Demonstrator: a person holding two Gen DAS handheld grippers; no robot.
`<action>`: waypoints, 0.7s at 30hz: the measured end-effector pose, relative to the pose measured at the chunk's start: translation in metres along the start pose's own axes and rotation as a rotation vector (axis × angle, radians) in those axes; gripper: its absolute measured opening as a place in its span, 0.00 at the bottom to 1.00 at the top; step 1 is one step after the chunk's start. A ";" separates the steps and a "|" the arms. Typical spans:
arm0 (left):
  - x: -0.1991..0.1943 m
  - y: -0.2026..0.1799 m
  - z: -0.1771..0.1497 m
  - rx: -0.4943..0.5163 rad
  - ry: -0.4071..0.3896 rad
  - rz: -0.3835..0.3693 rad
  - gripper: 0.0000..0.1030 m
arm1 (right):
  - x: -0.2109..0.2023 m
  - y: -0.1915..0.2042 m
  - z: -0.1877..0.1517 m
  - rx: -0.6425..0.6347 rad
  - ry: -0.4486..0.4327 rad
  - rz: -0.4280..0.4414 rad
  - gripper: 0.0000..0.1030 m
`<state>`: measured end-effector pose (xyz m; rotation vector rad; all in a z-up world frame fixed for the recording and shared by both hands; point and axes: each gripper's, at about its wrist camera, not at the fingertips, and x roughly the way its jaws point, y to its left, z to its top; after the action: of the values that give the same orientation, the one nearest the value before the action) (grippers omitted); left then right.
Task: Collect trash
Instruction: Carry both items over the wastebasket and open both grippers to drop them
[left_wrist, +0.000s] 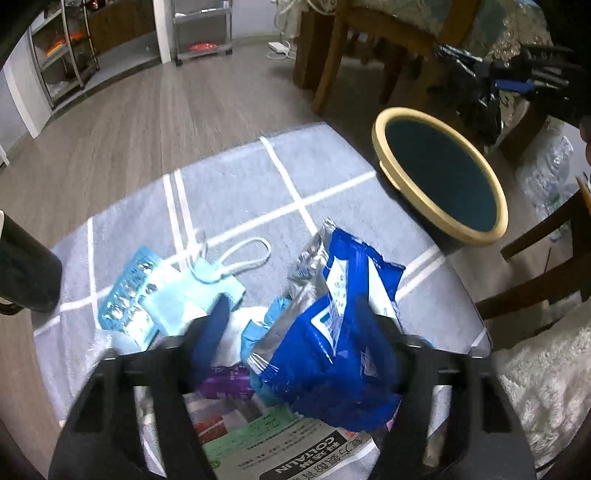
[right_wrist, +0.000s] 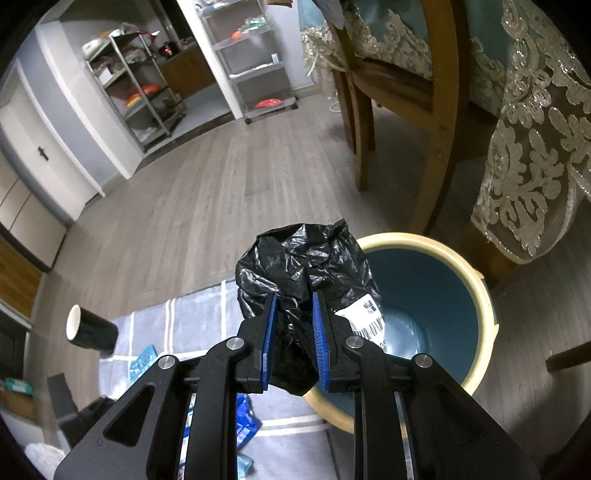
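The left hand-held gripper (left_wrist: 291, 314) hangs over a pile of rubbish on a grey rug with white lines (left_wrist: 229, 184), its jaws spread apart with a blue snack wrapper (left_wrist: 343, 332) between them; whether the pads press on the wrapper cannot be told; beside the wrapper lie a light blue face mask (left_wrist: 192, 291) with its white loop, a blue blister pack (left_wrist: 125, 306), a purple wrapper (left_wrist: 225, 384) and a printed leaflet (left_wrist: 280, 443); a black cup (left_wrist: 26, 269) lies tipped on its side at the left edge of the rug; a teal bin with a cream rim (left_wrist: 439, 173) stands at the rug's far right corner, near wooden chair legs; the right hand-held gripper (right_wrist: 294, 314) has its jaws drawn close together, pinching a crumpled black plastic bag (right_wrist: 303, 258) that carries a white barcode label; the bag hangs just above the near left part of the bin's (right_wrist: 480, 295) rim.
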<state>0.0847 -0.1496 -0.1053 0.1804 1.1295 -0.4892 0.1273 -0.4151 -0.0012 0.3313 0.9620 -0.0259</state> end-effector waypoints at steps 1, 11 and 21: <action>0.001 -0.001 0.000 0.005 0.007 -0.006 0.35 | 0.001 -0.001 0.000 0.003 0.003 -0.002 0.20; -0.046 -0.012 0.022 0.061 -0.162 0.032 0.23 | 0.001 -0.012 0.003 0.038 -0.002 -0.008 0.20; -0.048 -0.068 0.091 0.133 -0.221 0.029 0.23 | 0.006 -0.070 0.003 0.174 0.018 -0.100 0.20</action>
<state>0.1118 -0.2303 -0.0162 0.2521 0.8776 -0.5448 0.1214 -0.4821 -0.0232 0.4440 0.9954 -0.1987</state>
